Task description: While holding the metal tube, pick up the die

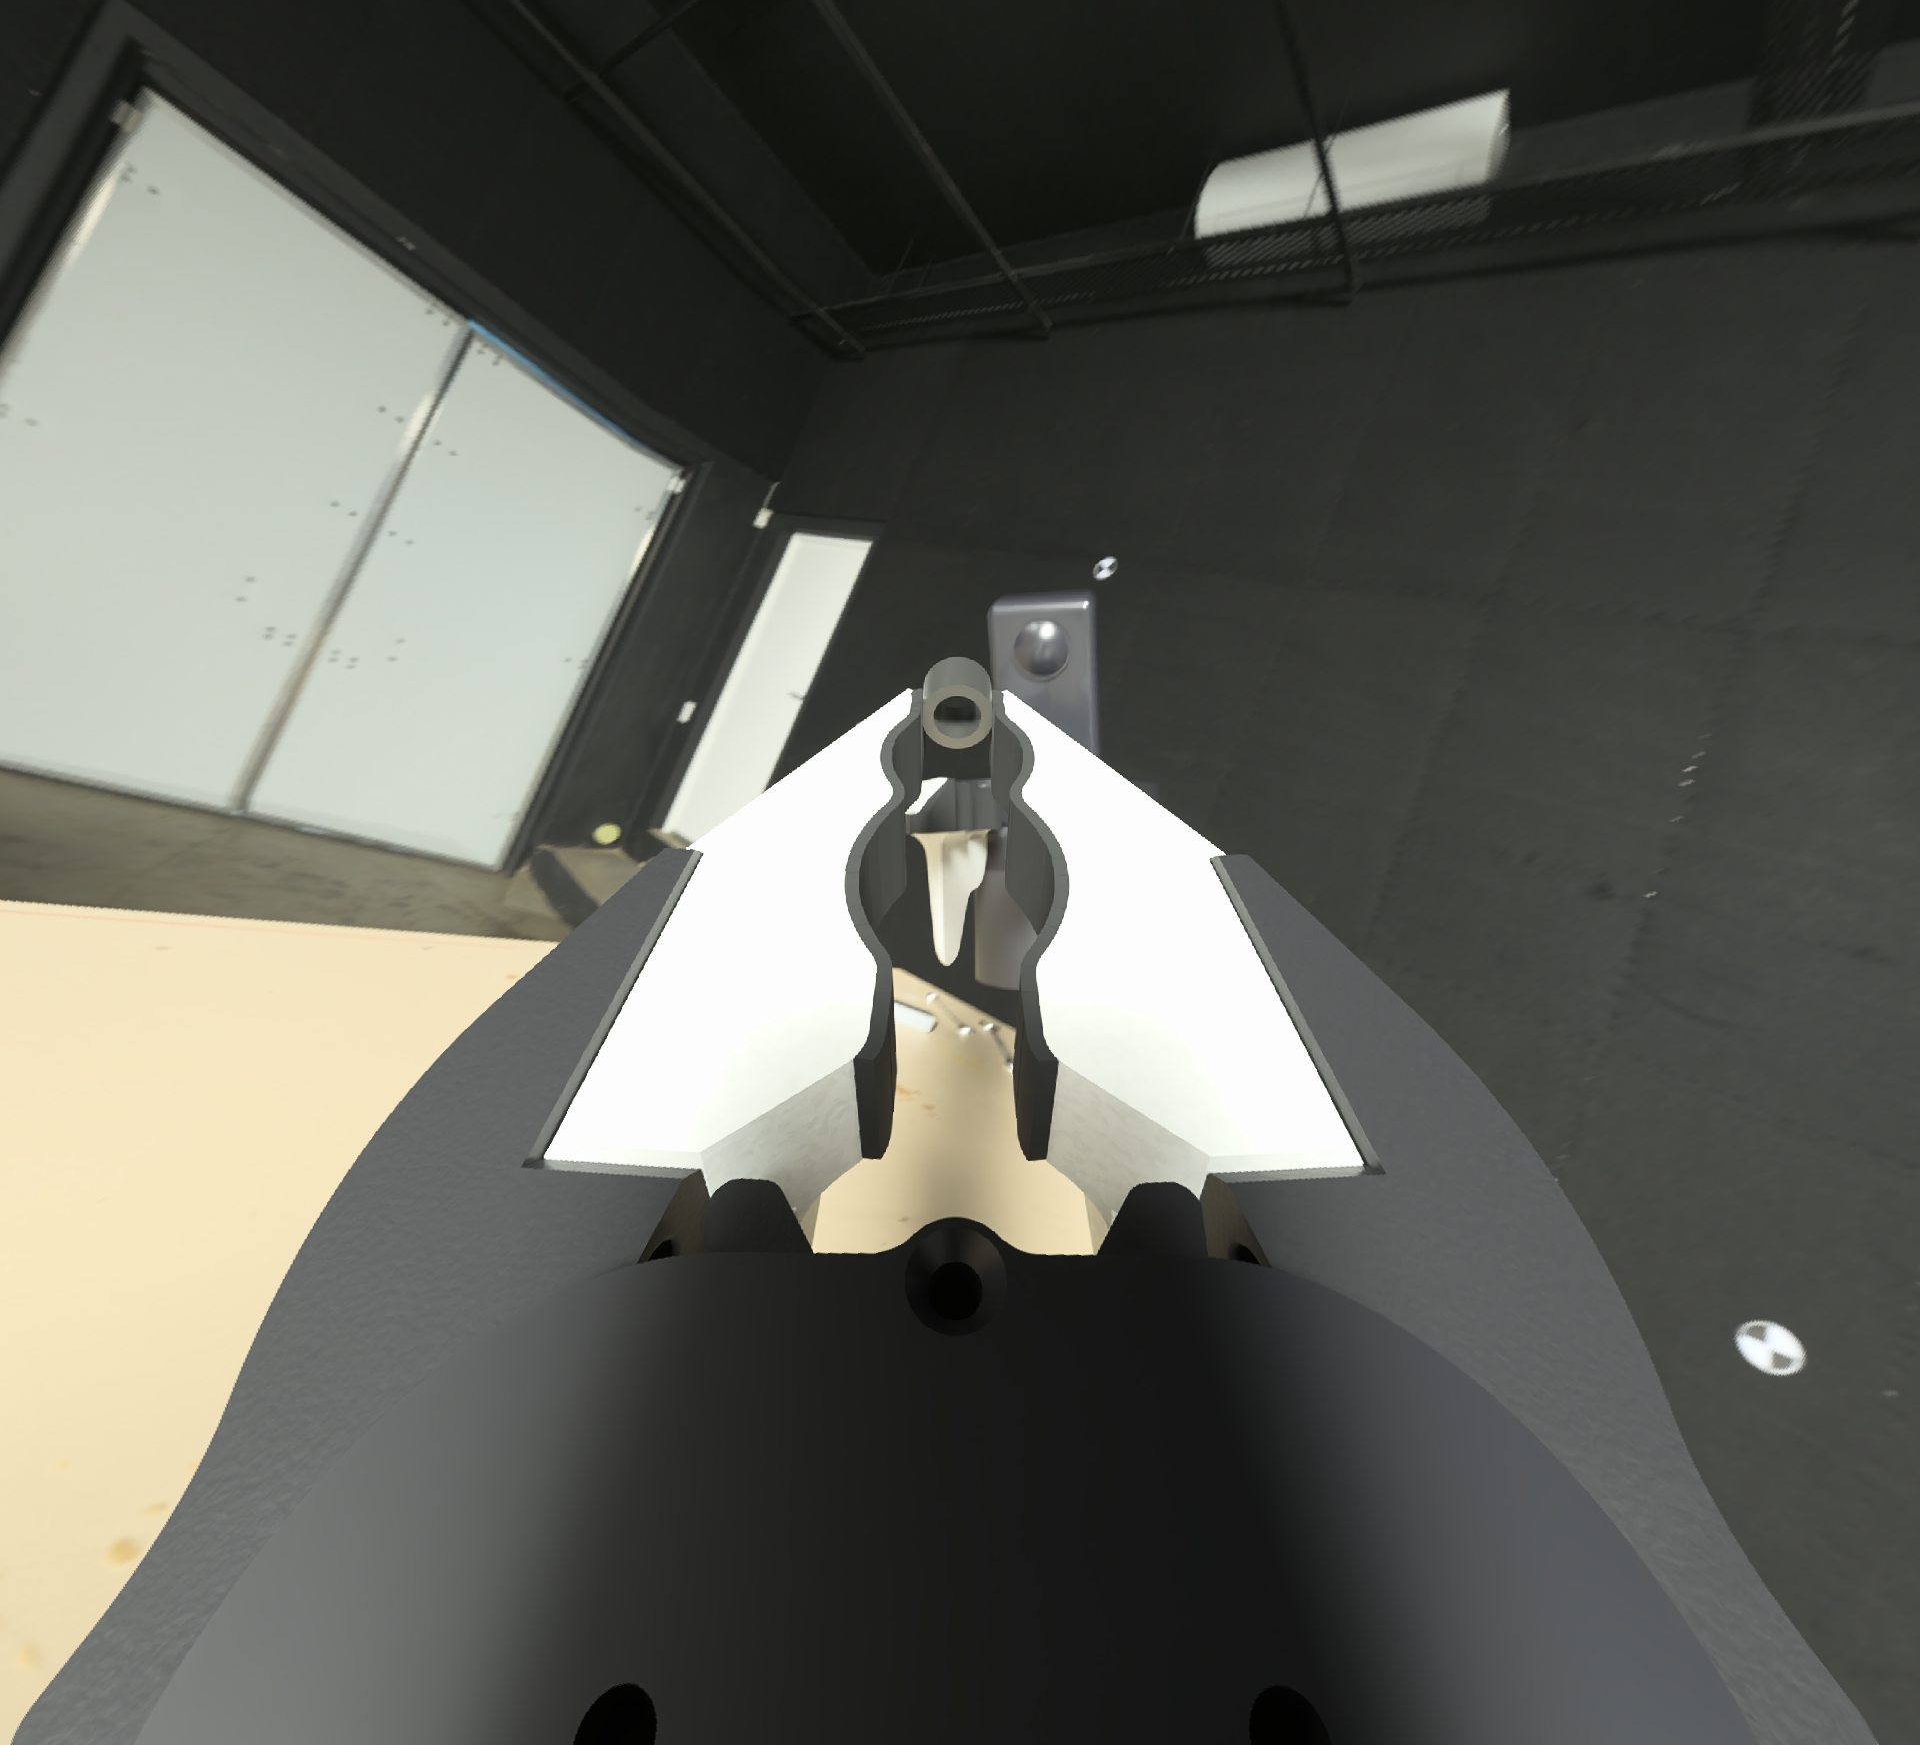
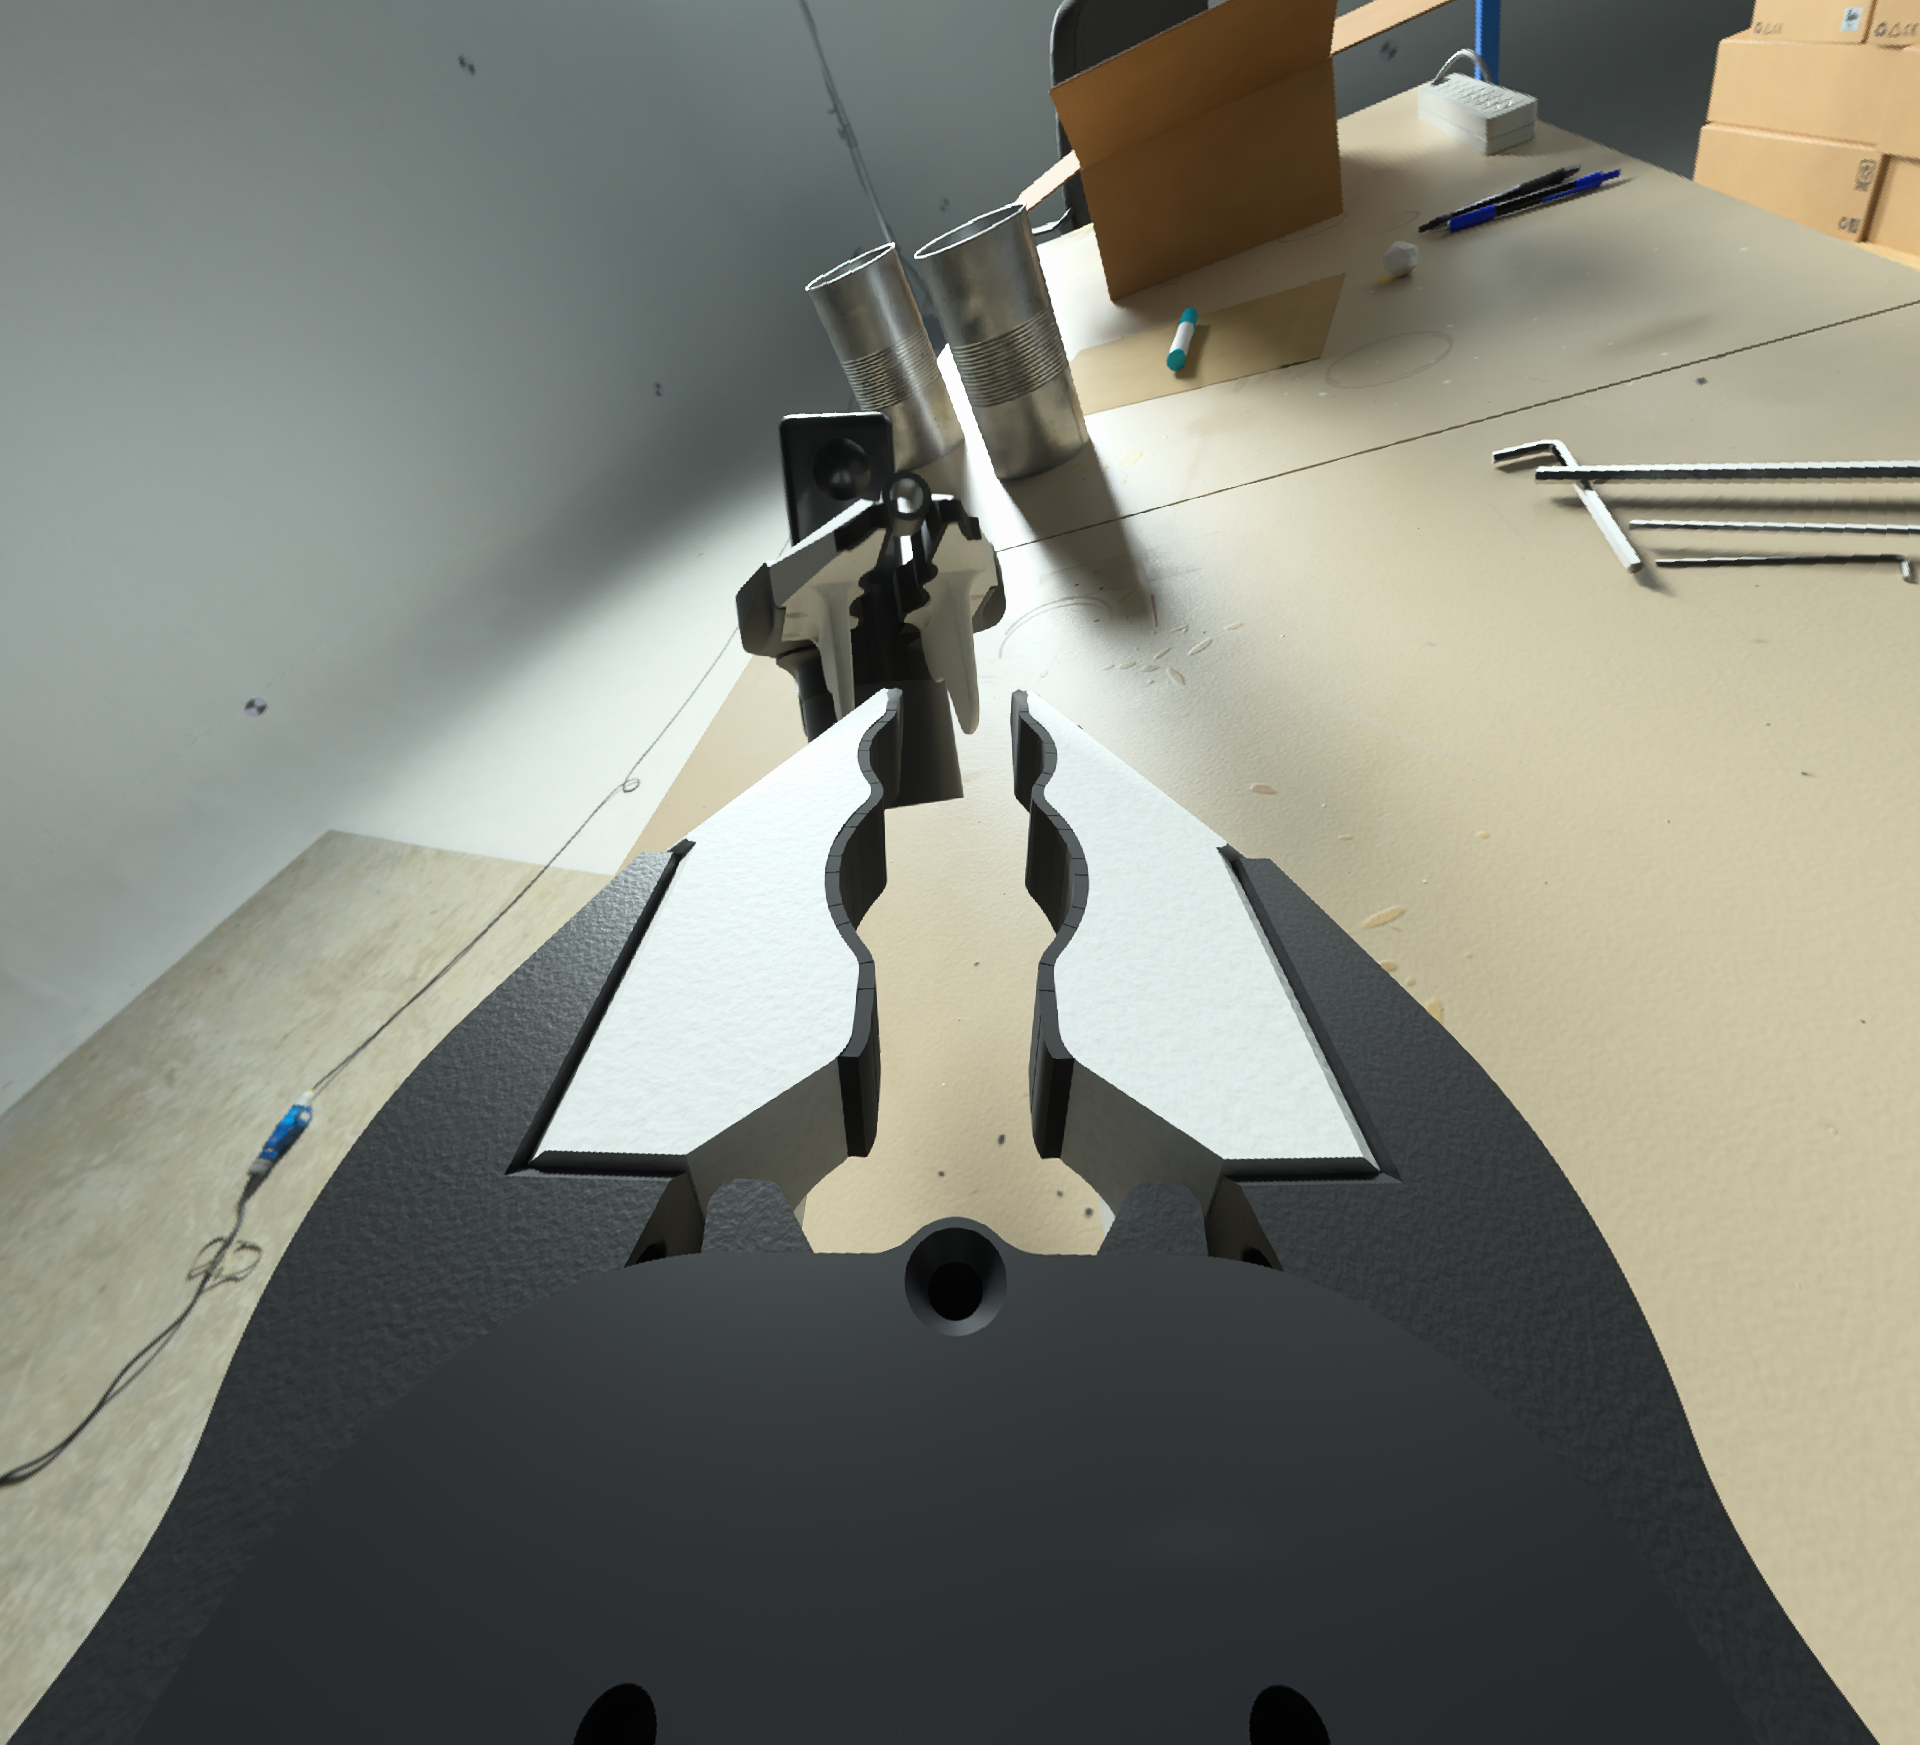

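Note:
My left gripper (image 1: 958, 706) is shut on the metal tube (image 1: 938, 683), a short grey pipe seen end-on at the fingertips. In the right wrist view the left gripper (image 2: 902, 519) hangs above the table's left edge with the tube (image 2: 908, 502) in its tips. My right gripper (image 2: 951, 708) is open and empty, just above the table (image 2: 1455, 812) and facing the left gripper. The die (image 2: 1401, 259) is small and white. It lies far off on the table, right of the cardboard box and well away from both grippers.
Two metal cans (image 2: 883, 355) (image 2: 1006, 345) stand behind the left gripper. An open cardboard box (image 2: 1216, 137), a teal marker (image 2: 1182, 340), pens (image 2: 1517, 201), a white block (image 2: 1475, 100) and metal rods (image 2: 1714, 511) lie on the table. Stacked cartons (image 2: 1829, 33) stand far right.

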### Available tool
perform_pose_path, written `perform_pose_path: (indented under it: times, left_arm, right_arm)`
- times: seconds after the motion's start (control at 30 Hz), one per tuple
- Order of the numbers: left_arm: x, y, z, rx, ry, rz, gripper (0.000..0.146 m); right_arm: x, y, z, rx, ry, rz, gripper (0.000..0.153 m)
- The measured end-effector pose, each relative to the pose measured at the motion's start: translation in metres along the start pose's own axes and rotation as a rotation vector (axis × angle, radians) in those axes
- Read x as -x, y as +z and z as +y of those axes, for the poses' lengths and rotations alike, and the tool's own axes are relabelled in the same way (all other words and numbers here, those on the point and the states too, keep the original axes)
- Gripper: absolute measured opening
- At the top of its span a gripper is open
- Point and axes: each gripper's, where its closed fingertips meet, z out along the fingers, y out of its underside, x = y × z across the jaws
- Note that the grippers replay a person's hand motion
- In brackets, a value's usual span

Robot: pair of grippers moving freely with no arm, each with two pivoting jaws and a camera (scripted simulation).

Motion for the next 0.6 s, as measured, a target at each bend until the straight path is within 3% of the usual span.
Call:
perform_pose_path:
  times: [0.23, 0.6]
  left_arm:
    - [0.003, -0.008, -0.013, -0.083, -0.100, 0.038, 0.011]
    - [0.004, -0.015, -0.020, -0.103, -0.093, 0.033, 0.011]
  right_arm:
    - [0.006, -0.013, 0.006, -0.020, 0.007, 0.022, 0.019]
    - [0.017, -0.015, 0.025, 0.073, -0.060, 0.095, 0.021]
